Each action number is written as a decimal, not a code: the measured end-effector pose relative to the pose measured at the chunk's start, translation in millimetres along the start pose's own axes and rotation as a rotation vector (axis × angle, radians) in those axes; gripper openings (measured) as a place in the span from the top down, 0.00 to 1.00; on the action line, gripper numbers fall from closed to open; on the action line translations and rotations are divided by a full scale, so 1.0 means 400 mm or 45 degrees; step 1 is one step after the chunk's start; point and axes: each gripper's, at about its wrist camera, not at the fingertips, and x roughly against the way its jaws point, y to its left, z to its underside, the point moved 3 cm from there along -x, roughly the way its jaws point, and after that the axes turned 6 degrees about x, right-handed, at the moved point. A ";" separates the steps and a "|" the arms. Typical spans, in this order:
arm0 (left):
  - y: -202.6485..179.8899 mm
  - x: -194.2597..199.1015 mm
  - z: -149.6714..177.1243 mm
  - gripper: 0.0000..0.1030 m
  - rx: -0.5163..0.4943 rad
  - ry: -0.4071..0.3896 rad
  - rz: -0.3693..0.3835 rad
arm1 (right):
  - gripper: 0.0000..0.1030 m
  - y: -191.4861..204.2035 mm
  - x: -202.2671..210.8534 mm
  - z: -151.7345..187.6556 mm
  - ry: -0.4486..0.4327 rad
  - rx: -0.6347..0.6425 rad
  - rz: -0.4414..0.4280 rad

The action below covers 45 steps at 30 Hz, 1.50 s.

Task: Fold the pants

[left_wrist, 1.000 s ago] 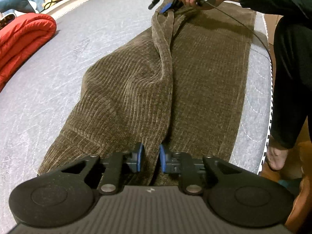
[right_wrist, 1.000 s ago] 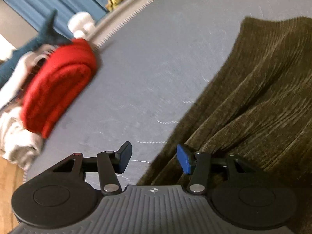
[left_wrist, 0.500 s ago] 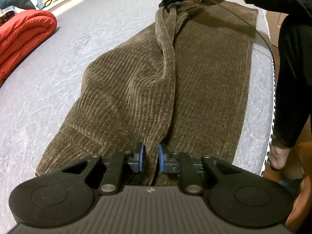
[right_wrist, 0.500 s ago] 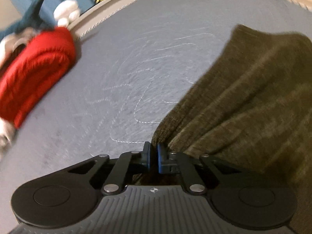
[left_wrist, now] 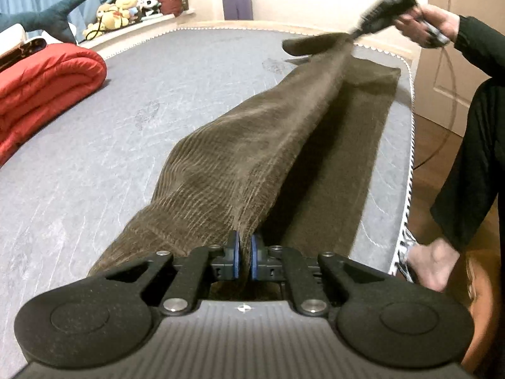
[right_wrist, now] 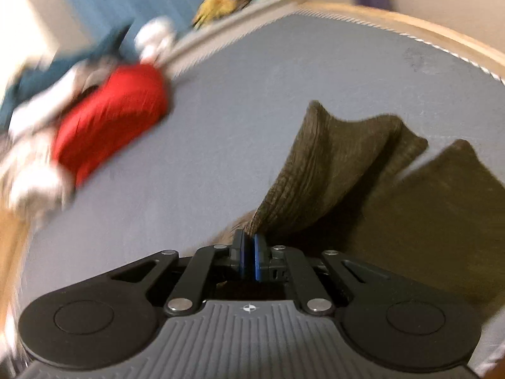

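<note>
Far left we see a rolled red blanket [left_wrist: 44,85] on the grey mattress [left_wrist: 110,158]. Centre: brown corduroy pants [left_wrist: 252,145], one leg lifted off the mattress, the other flat beneath. Our left gripper [left_wrist: 244,254] is clamped on the near end of the raised leg. Upper right, our right gripper [right_wrist: 249,252] pinches the far cuff, held above the mattress.

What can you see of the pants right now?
The pants are brown corduroy with fine ribs. One leg lies flat along the near edge of the grey mattress. The other is lifted and pulled taut between the left gripper, shut on one end, and the right gripper, shut on the far end. A corner flops loose there.
</note>
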 end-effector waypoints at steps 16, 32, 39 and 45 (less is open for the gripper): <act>0.098 -0.023 -0.077 0.76 0.351 -0.124 -0.223 | 0.50 -0.120 -0.109 0.021 -0.157 0.069 0.188; 0.178 -0.056 -0.155 0.61 0.476 -0.175 -0.613 | 0.93 -0.148 -0.179 -0.002 -0.016 0.171 0.480; 0.163 -0.034 -0.185 0.60 0.477 -0.203 -0.572 | 0.90 -0.256 0.014 0.113 0.116 0.062 0.137; 0.172 -0.056 -0.170 0.60 0.502 -0.151 -0.590 | 0.44 -0.362 -0.024 0.171 0.032 -0.130 0.170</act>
